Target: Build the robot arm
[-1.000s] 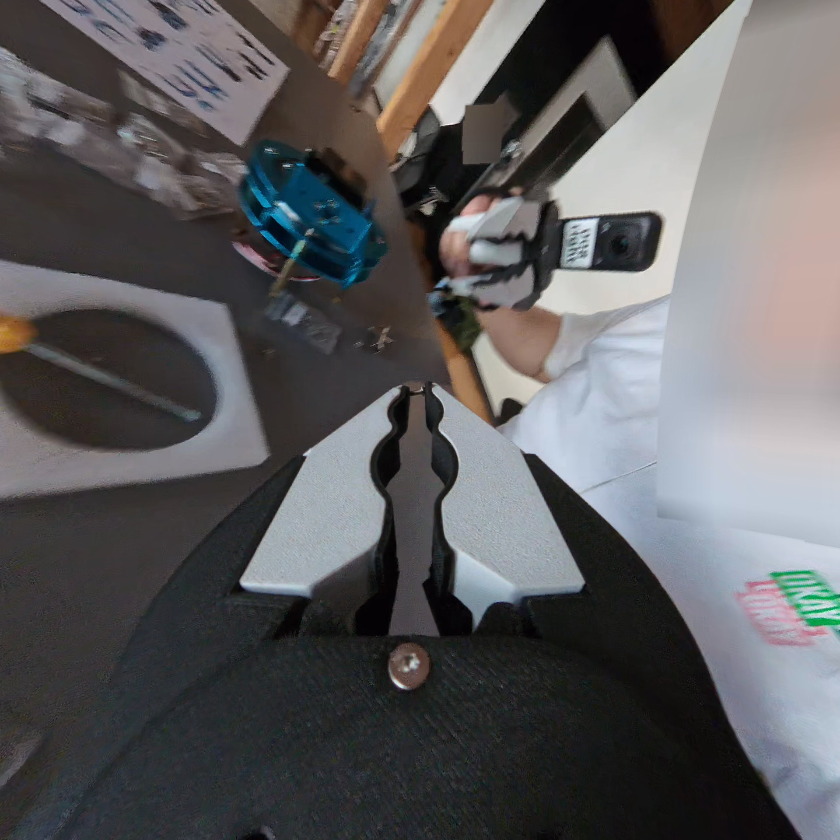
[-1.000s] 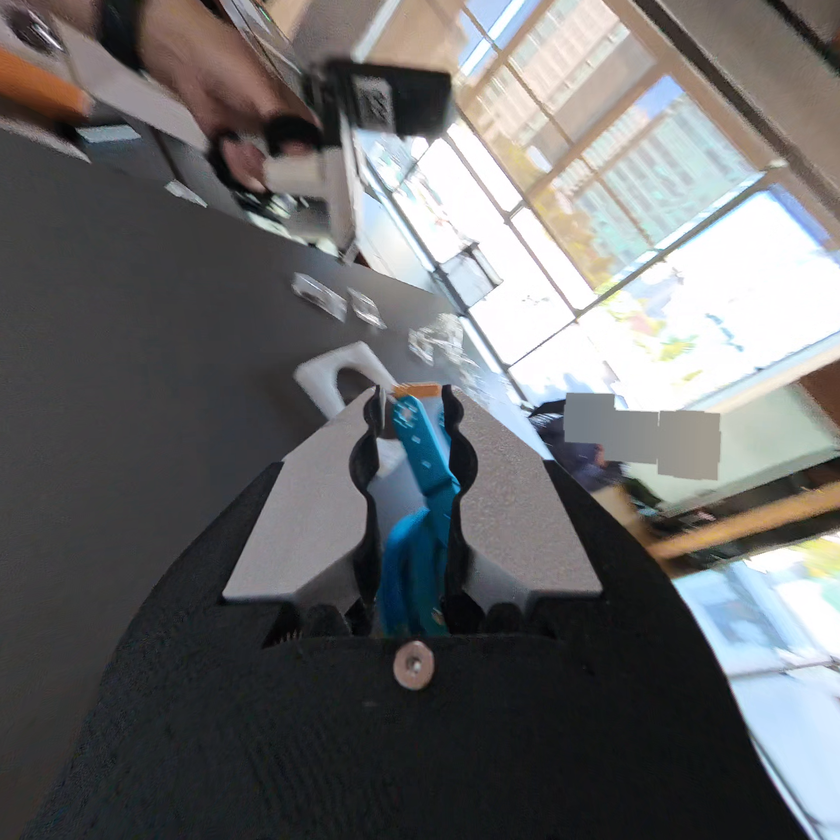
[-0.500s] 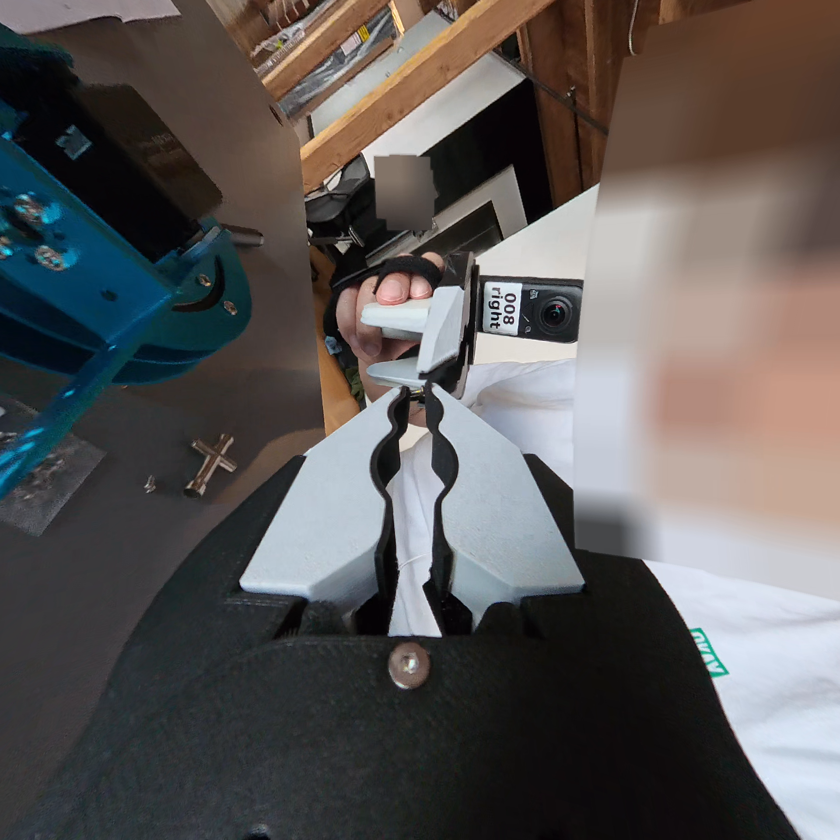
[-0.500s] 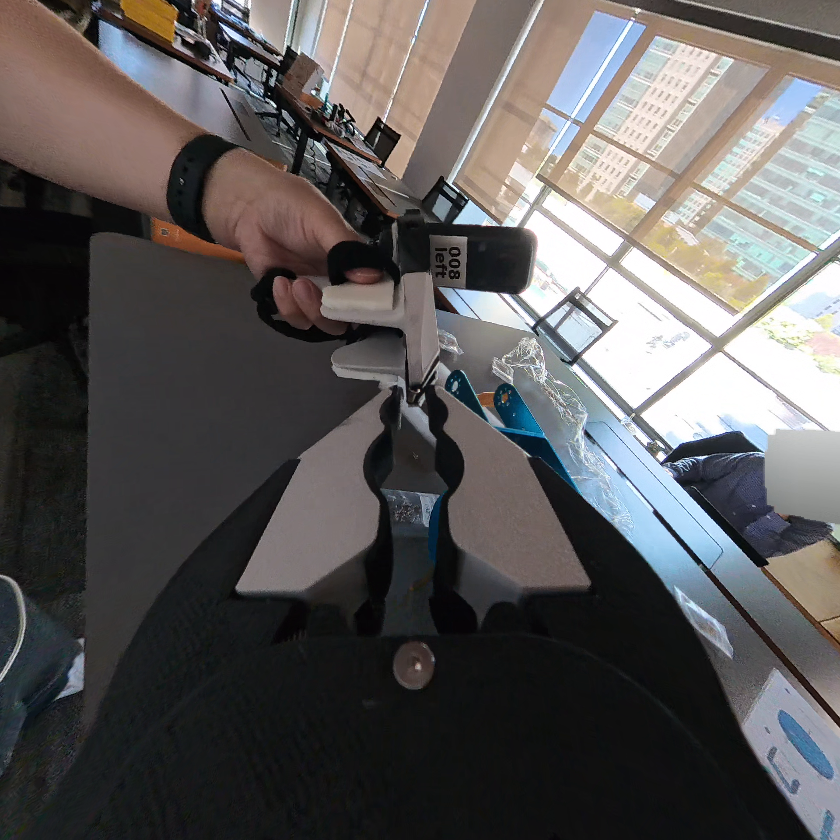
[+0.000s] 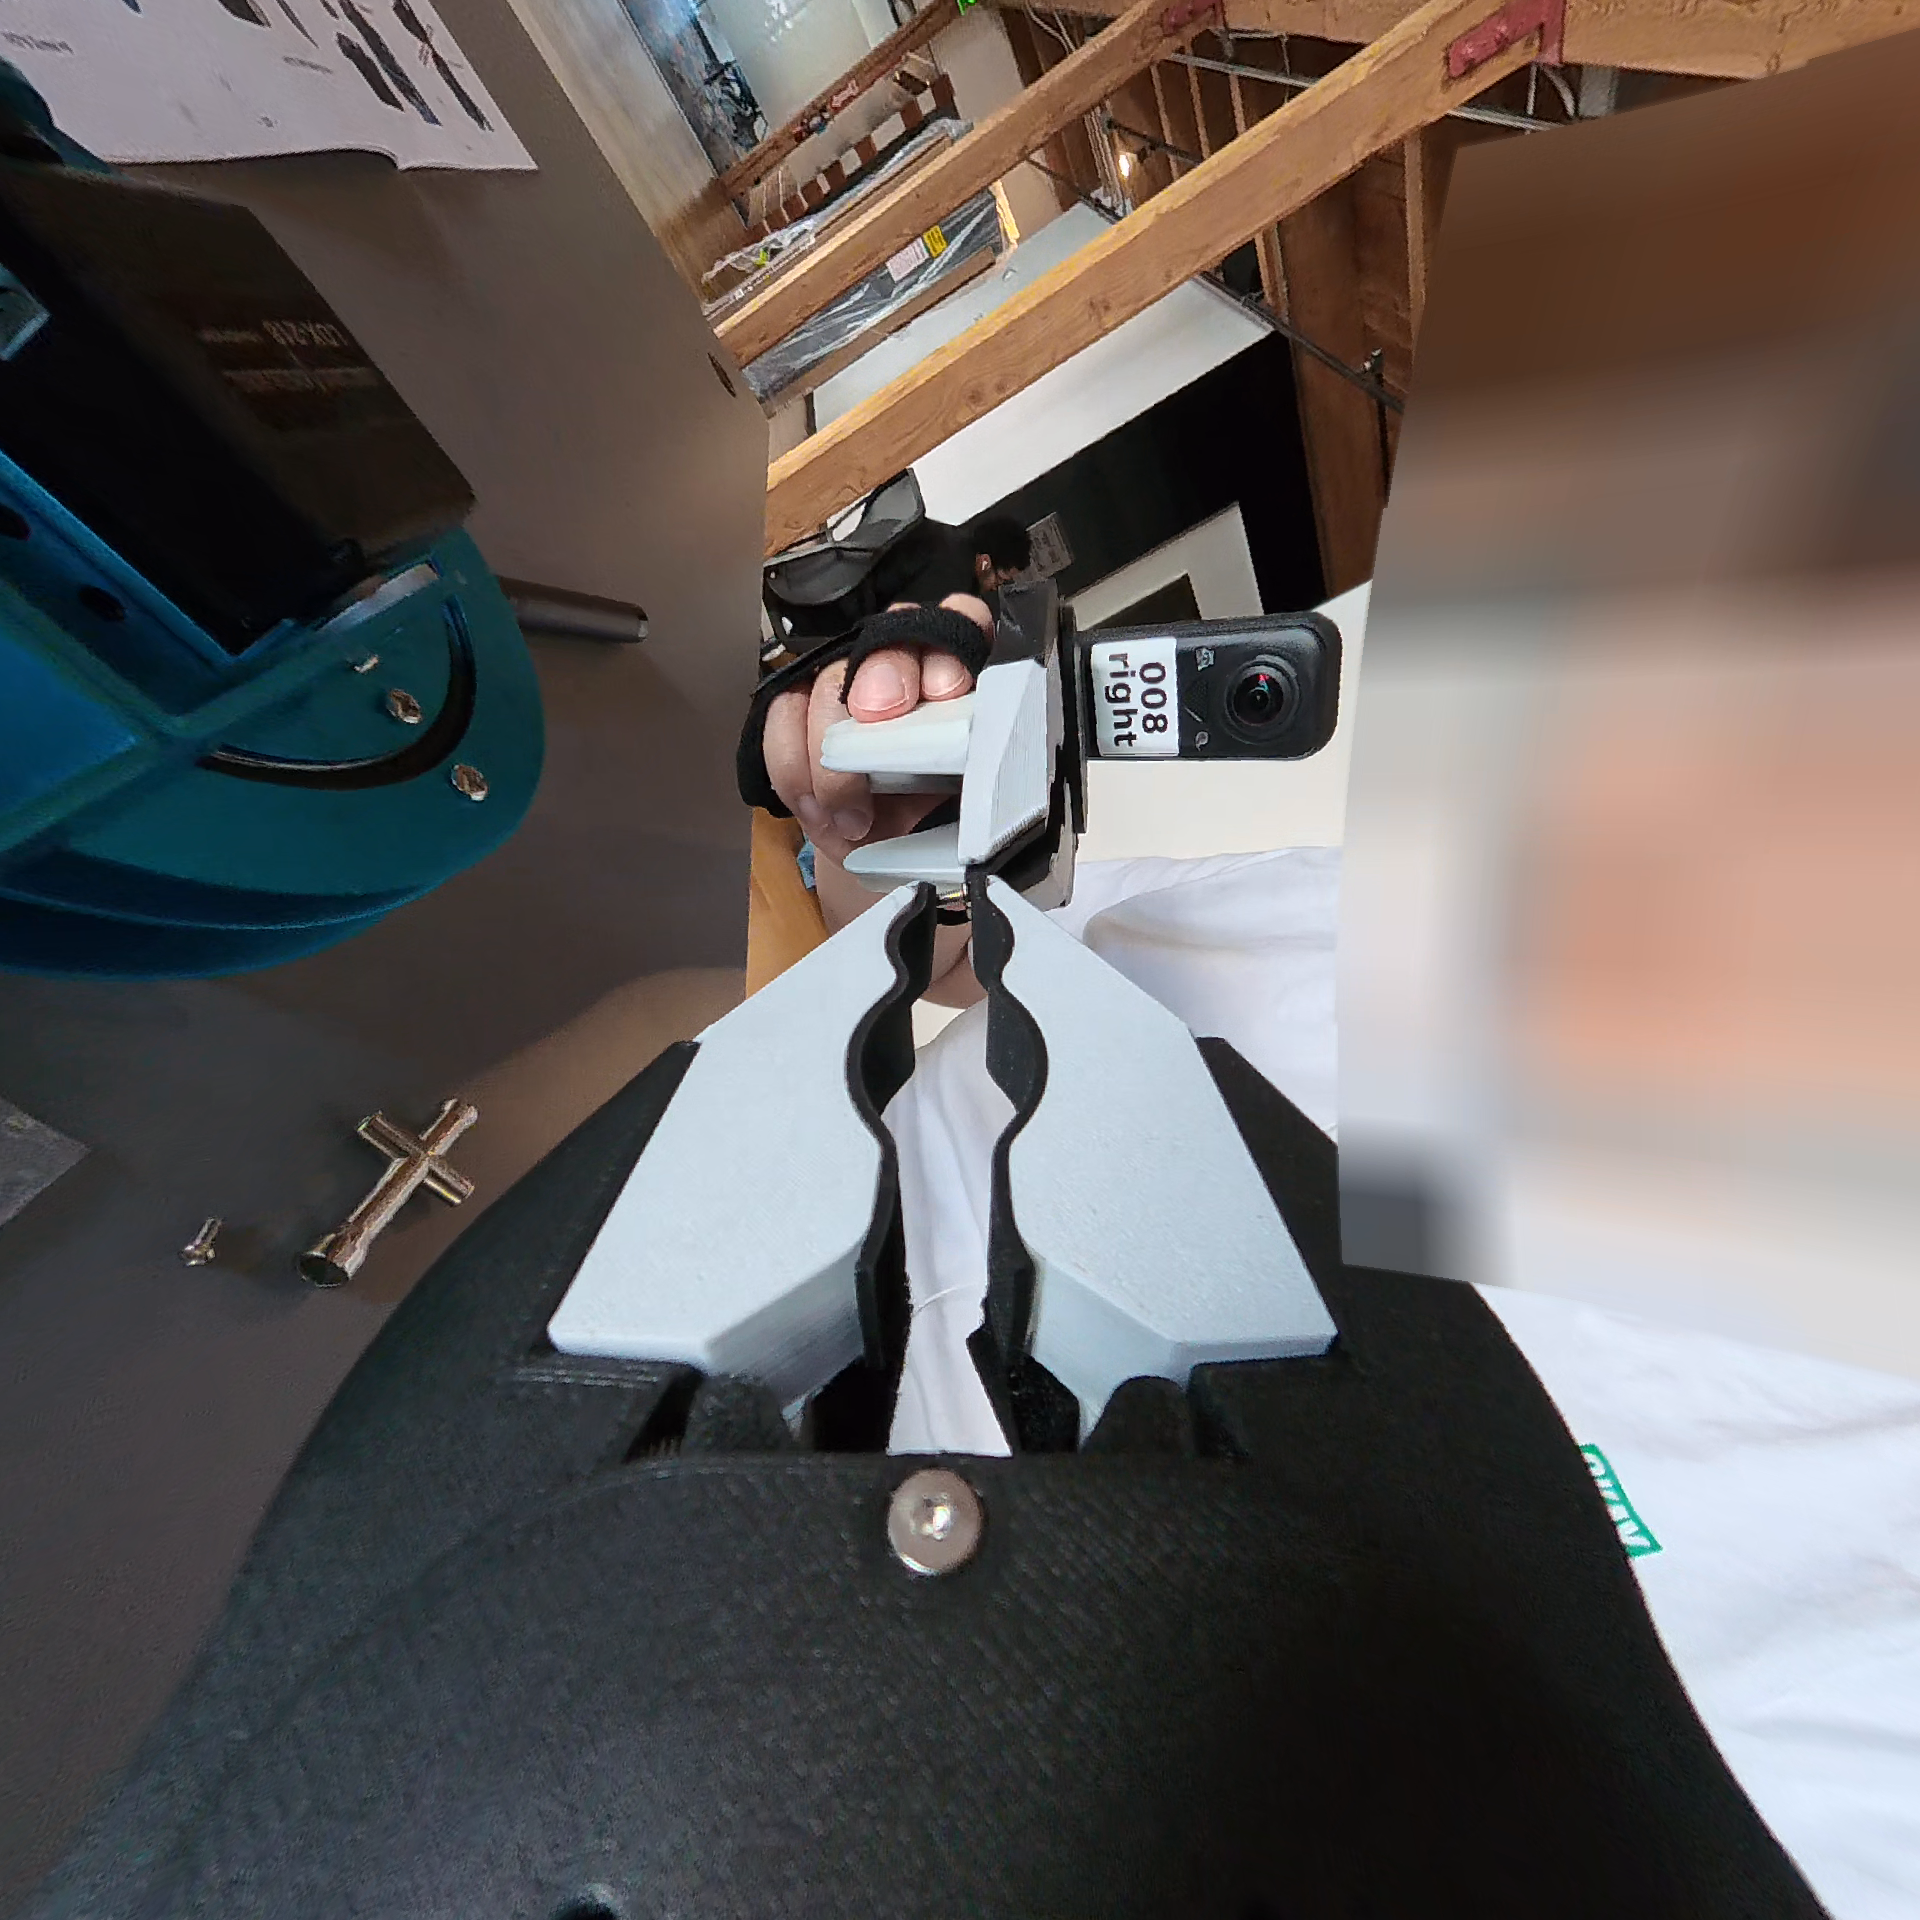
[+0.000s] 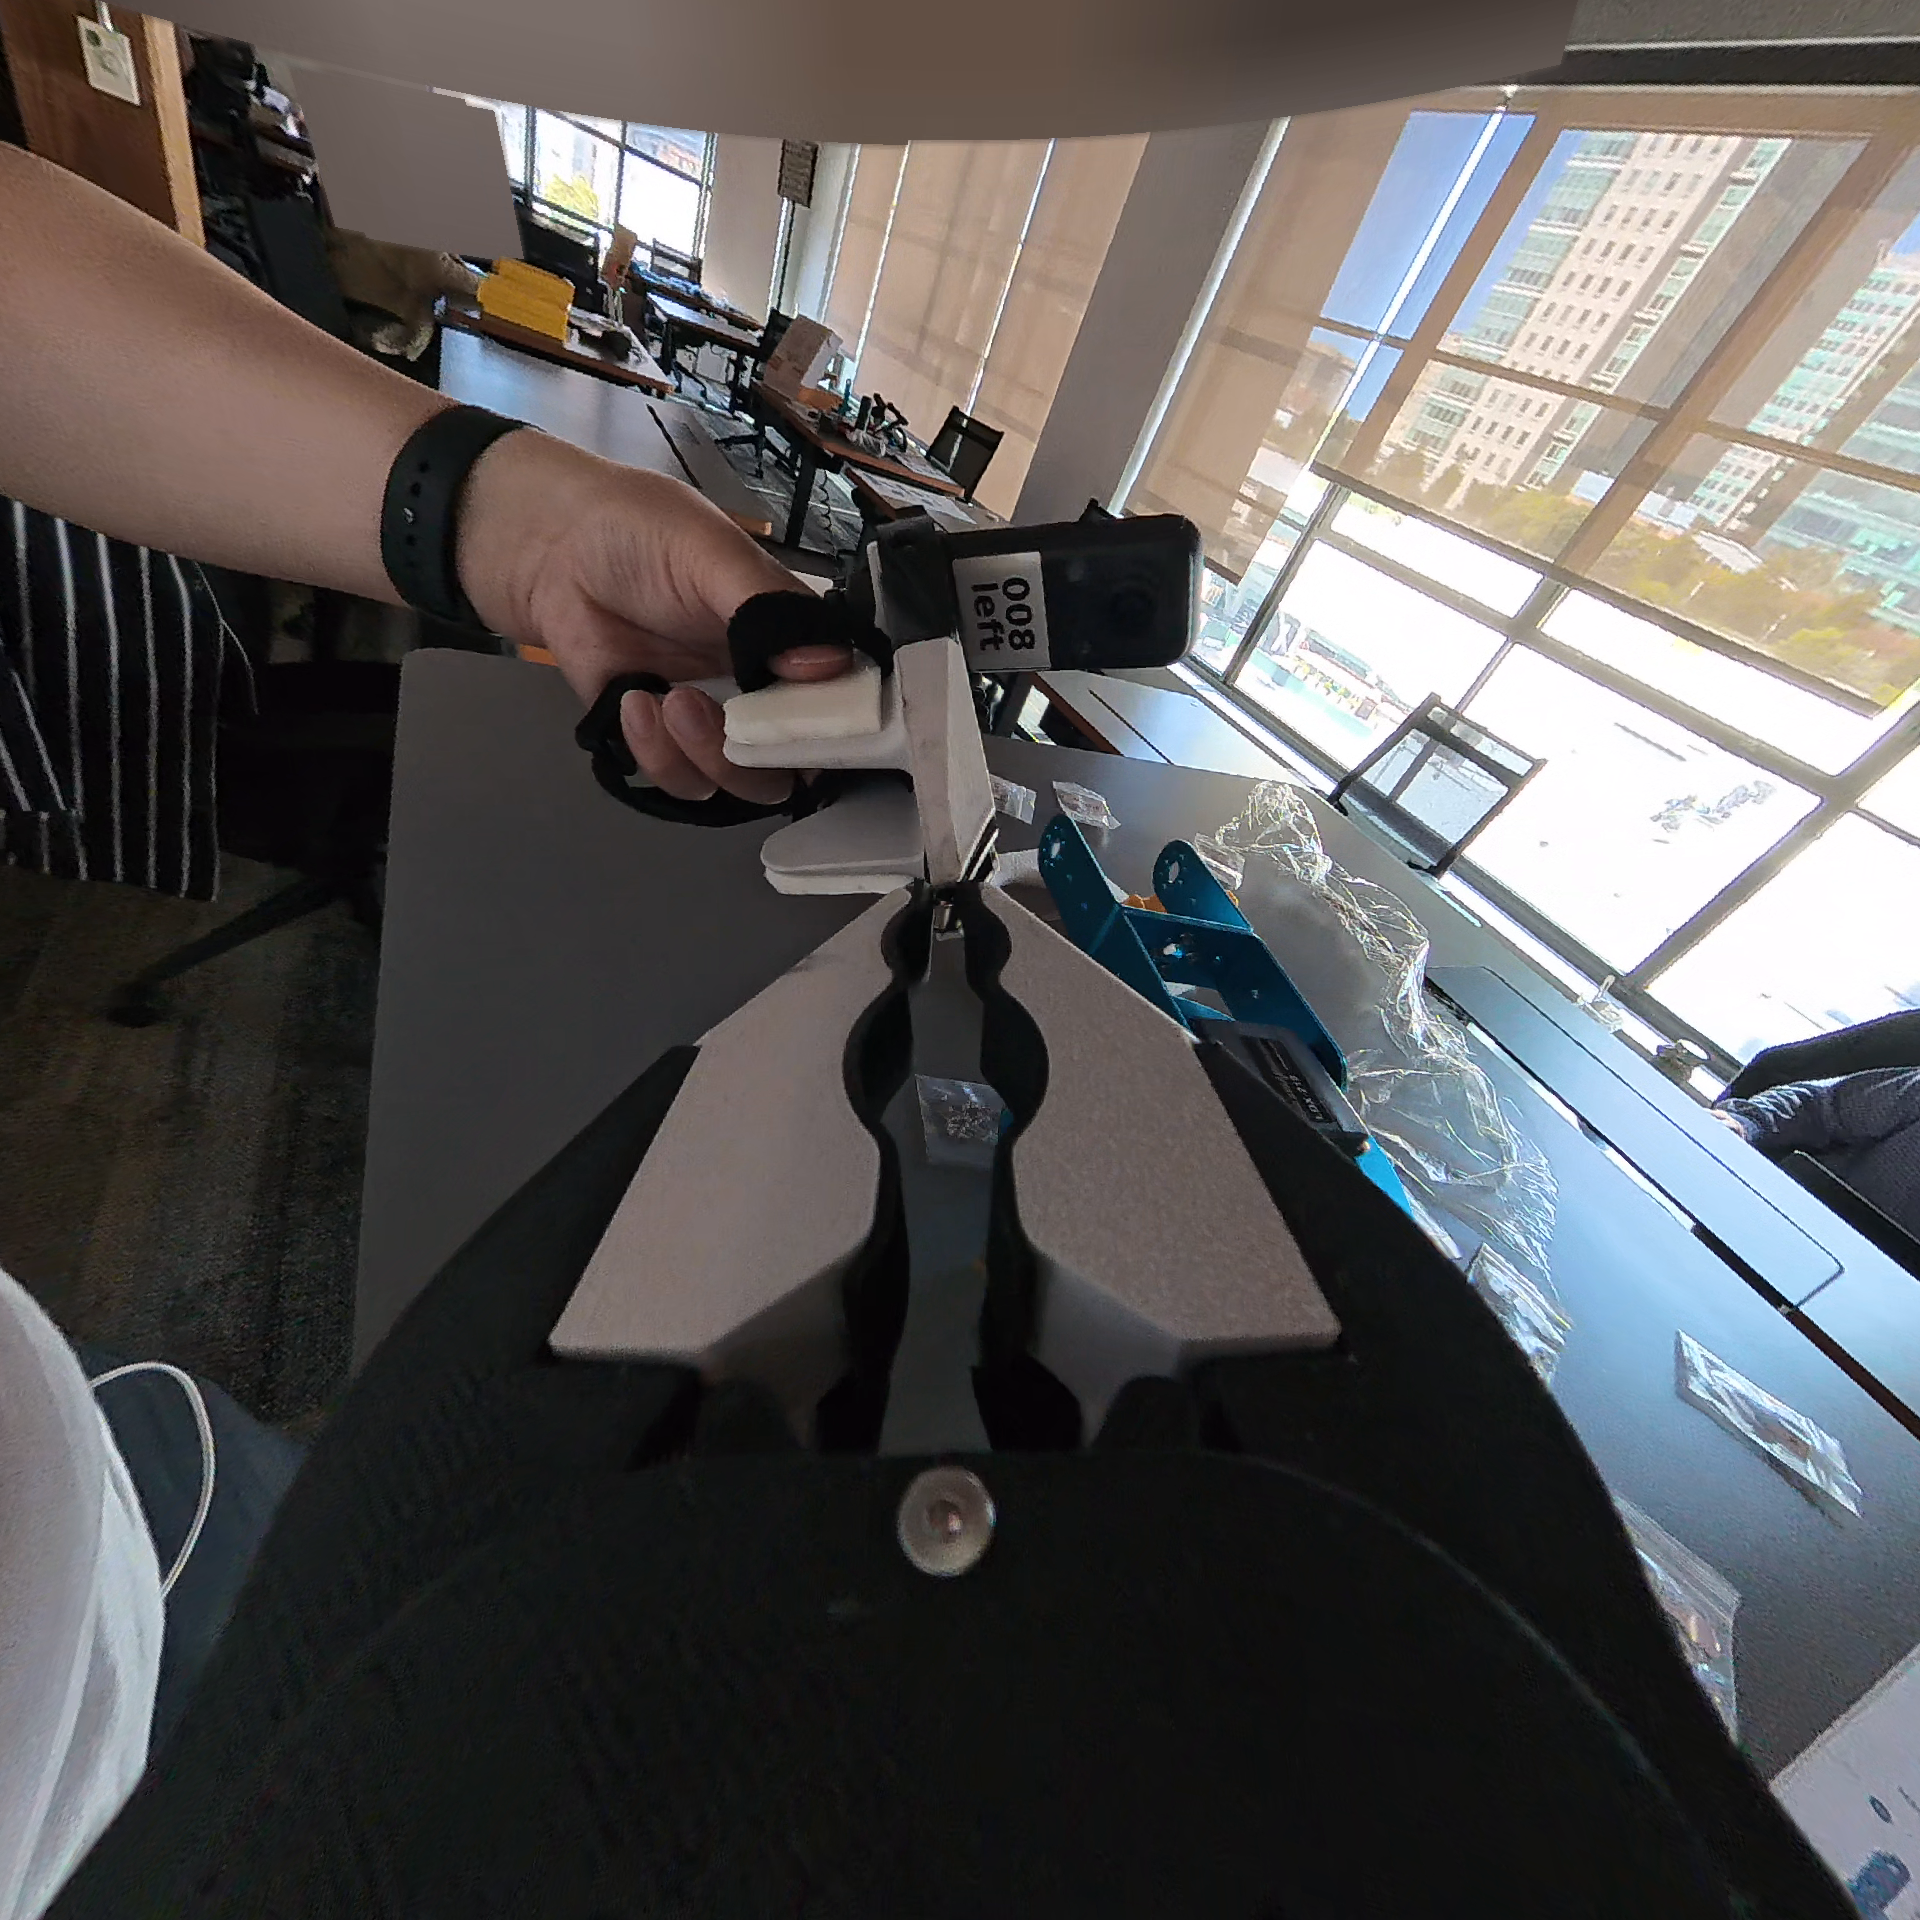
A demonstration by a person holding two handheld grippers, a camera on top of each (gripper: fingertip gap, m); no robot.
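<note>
My two grippers meet tip to tip in the air beside the dark table [image 5: 582,312]. My left gripper [image 5: 948,902] is shut on a small metal screw [image 5: 952,906] at its tips. The right gripper's white body [image 5: 997,769], held by a hand, points into those tips. In the right wrist view my right gripper [image 6: 941,920] is closed about the same small metal screw [image 6: 943,922]. The left gripper's white finger [image 6: 940,758] comes down onto it. Which gripper bears the screw is not clear.
A blue metal chassis [image 5: 260,790] with a black box [image 5: 208,416] lies on the table at left. A cross wrench [image 5: 400,1184] and a loose screw [image 5: 201,1242] lie nearby. Blue brackets [image 6: 1174,935], crumpled plastic wrap [image 6: 1382,987] and small parts bags [image 6: 961,1117] lie beyond the right gripper. My two grippers' fingertips are within a few centimetres of each other.
Both grippers swung up from the table and turned to face each other, then closed in until their tips met. The blue piece seen between the right fingers a second ago is gone from there.
</note>
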